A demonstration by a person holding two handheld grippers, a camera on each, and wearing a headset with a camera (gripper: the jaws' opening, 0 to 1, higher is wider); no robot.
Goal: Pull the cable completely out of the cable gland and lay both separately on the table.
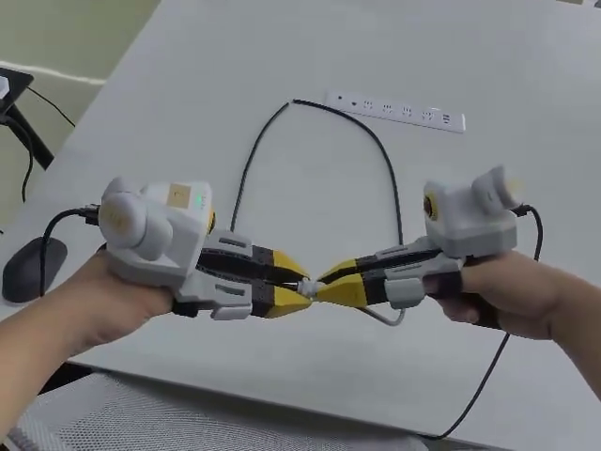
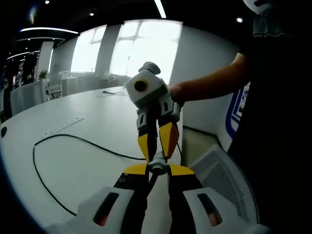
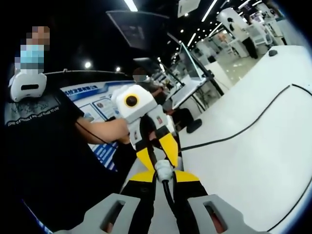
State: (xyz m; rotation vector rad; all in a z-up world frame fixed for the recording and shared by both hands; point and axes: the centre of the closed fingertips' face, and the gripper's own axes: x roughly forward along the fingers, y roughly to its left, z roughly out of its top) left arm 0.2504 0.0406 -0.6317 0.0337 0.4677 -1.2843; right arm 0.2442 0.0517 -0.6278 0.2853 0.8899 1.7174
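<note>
Both grippers meet tip to tip above the table's near edge. A small pale cable gland (image 1: 309,286) sits between the jaws of my left gripper (image 1: 302,285), which is shut on it. My right gripper (image 1: 326,281) comes in from the right and is shut on the black cable (image 1: 254,155) right beside the gland. In the right gripper view the cable (image 3: 168,191) runs from the gland (image 3: 164,169) back between the jaws of the right gripper (image 3: 164,176). The rest of the cable lies in a wide loop on the white table (image 1: 488,178). In the left gripper view the gland (image 2: 158,166) sits at my jaw tips.
A white power strip (image 1: 394,110) lies at the far side of the table. A dark mouse (image 1: 33,268) rests at the left edge. A mesh chair (image 1: 141,413) stands below the near table edge. The right gripper's own lead (image 1: 488,366) hangs off the front.
</note>
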